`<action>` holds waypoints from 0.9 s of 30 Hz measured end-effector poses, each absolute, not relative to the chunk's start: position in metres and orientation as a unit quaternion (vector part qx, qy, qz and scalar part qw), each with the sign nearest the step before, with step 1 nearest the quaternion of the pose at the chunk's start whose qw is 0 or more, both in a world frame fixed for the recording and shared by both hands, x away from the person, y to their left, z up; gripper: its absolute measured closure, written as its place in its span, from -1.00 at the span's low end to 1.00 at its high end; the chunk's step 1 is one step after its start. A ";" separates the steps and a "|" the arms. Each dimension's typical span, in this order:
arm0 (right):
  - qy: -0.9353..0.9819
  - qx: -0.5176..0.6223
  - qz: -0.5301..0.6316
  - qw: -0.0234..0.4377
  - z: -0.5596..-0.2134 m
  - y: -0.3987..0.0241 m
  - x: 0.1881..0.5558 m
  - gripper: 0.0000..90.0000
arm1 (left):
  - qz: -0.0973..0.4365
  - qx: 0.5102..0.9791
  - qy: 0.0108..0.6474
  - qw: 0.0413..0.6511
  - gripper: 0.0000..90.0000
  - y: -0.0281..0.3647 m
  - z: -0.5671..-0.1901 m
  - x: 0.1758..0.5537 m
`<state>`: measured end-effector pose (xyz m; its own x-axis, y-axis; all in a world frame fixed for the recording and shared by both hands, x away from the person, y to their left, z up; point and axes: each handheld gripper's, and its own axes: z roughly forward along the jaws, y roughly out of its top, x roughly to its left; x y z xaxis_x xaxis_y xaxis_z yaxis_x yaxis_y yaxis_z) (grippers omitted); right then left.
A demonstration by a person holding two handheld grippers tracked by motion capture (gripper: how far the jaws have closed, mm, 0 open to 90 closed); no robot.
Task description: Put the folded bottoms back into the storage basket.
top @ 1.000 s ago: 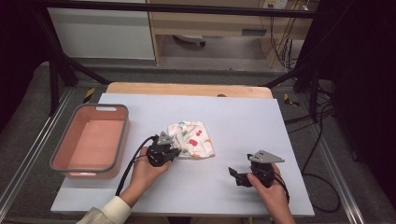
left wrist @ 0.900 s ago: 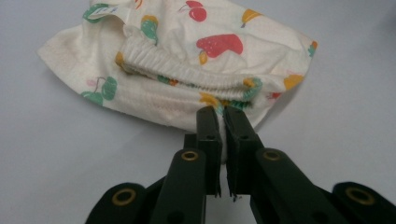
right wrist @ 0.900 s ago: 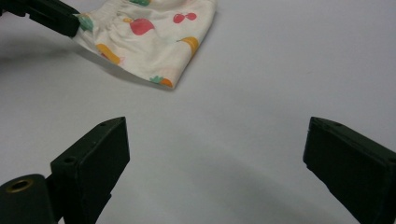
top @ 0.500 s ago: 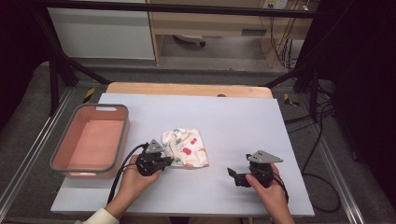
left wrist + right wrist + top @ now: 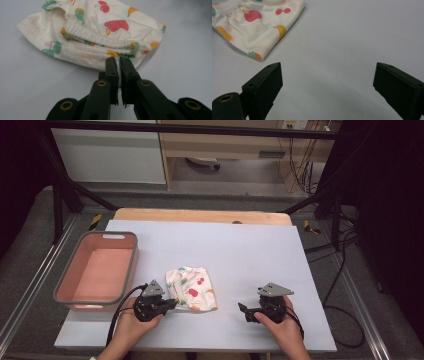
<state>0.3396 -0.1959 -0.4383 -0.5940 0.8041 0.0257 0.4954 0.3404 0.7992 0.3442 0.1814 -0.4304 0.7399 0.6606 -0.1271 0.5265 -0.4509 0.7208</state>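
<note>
spanning the scene, a pale blue table point(image 5: 240, 250) is listed first. pink basket point(image 5: 95, 270), at its left edge, is judged unfilled. printed cloth point(image 5: 192, 287), bunched near the front, is clamped at its hem by the left gripper point(image 5: 167, 304); transfer is judged pending. right gripper point(image 5: 245, 310) is held wide apart, unloaded.

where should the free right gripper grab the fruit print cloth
Take the loose lower corner of the fruit print cloth, coming in low from the right gripper side. That corner lies flat and thin on the table, nearest its open jaws; the left gripper already pinches the opposite edge.
</note>
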 end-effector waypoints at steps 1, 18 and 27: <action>0.796 0.408 0.404 0.191 -0.438 -0.195 0.339 -0.77 | 0.087 0.847 0.350 0.389 0.92 0.182 -0.430 0.343; 0.813 0.370 0.412 0.179 -0.433 -0.162 0.327 -0.69 | 0.071 0.850 0.344 0.393 0.91 0.203 -0.426 0.309; 0.837 0.333 0.405 0.156 -0.435 -0.128 0.315 -0.62 | 0.076 0.851 0.345 0.388 0.91 0.211 -0.425 0.301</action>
<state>0.3152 -0.1281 -0.4355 -0.7292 0.6843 0.0093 0.4317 0.4494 0.7821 0.3007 0.2106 -0.4252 0.7500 0.6468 -0.1387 0.5289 -0.4604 0.7130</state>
